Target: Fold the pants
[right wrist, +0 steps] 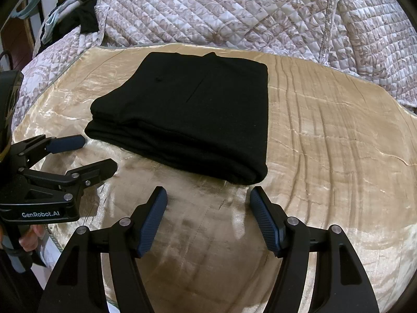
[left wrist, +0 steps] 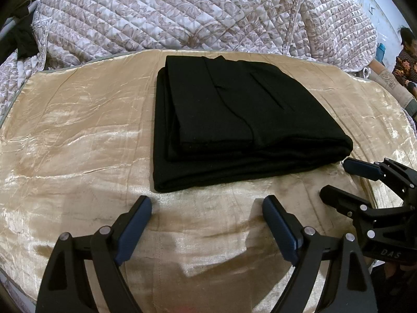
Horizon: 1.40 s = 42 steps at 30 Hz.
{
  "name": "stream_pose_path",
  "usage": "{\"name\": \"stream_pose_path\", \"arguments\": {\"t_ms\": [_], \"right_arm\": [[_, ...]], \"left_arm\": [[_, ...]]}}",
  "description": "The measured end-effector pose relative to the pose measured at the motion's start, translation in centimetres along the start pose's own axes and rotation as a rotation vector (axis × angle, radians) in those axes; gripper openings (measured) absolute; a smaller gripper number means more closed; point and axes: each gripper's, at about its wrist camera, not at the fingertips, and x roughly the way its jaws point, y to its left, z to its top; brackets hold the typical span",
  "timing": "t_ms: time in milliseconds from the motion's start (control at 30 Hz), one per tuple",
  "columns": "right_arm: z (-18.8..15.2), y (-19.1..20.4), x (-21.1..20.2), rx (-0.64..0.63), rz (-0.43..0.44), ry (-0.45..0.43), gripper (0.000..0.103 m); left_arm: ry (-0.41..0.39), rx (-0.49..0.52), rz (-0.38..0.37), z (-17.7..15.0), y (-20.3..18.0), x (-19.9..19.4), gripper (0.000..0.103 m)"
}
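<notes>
Hand-held gripper on the left (left wrist: 207, 210) hovering released, jaws spread wide, nothing between the blue pads — just short of the near edge of the black pants (left wrist: 234, 120). Right hand-held gripper (right wrist: 208, 200) likewise hanging released and empty, pointing down at the near right corner of the stack.

Lying beyond both: pants already folded into a squat, layered rectangle, resting flat on the golden velvet cover (left wrist: 78, 135) of the bed, with a quilted floral bedspread (left wrist: 161, 15) heaped behind.

Judging the handling: soft, limp knit cloth, light, not fragile — likely sagging and slumping open if lifted by one corner. Layers probably sliding over each other, and over the shiny cover too. Best pinching through all layers at the thick folded edge nearest, one hand-held gripper toward each corner, keeping the stack level.
</notes>
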Motion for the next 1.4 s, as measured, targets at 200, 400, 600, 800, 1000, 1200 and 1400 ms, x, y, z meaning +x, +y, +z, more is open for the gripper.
{"name": "stream_pose_path", "arguments": {"t_ms": [200, 400, 600, 800, 1000, 1200, 1400], "right_arm": [[-0.03, 0.05, 0.0, 0.0, -0.001, 0.0, 0.067], [-0.02, 0.16, 0.03, -0.005, -0.003, 0.0, 0.068], [-0.01, 0.19, 0.03, -0.004, -0.004, 0.0, 0.068], [0.01, 0.28, 0.04, -0.006, -0.005, 0.0, 0.068], [-0.02, 0.32, 0.04, -0.005, -0.006, 0.0, 0.069], [-0.01, 0.42, 0.09, -0.008, -0.009, 0.0, 0.071], [0.0, 0.48, 0.13, -0.008, -0.01, 0.0, 0.071]], "left_arm": [[0.001, -0.001, 0.0, 0.0, -0.06, -0.03, 0.089], [0.001, -0.001, 0.001, 0.02, -0.13, -0.07, 0.09], [0.001, -0.002, 0.001, 0.01, -0.05, -0.03, 0.09], [0.001, -0.001, 0.001, 0.03, 0.03, 0.0, 0.09], [0.003, -0.001, 0.003, -0.04, 0.21, 0.13, 0.091], [0.003, 0.0, 0.003, -0.03, 0.2, 0.1, 0.091], [0.003, 0.001, 0.004, -0.04, 0.2, 0.09, 0.092]]}}
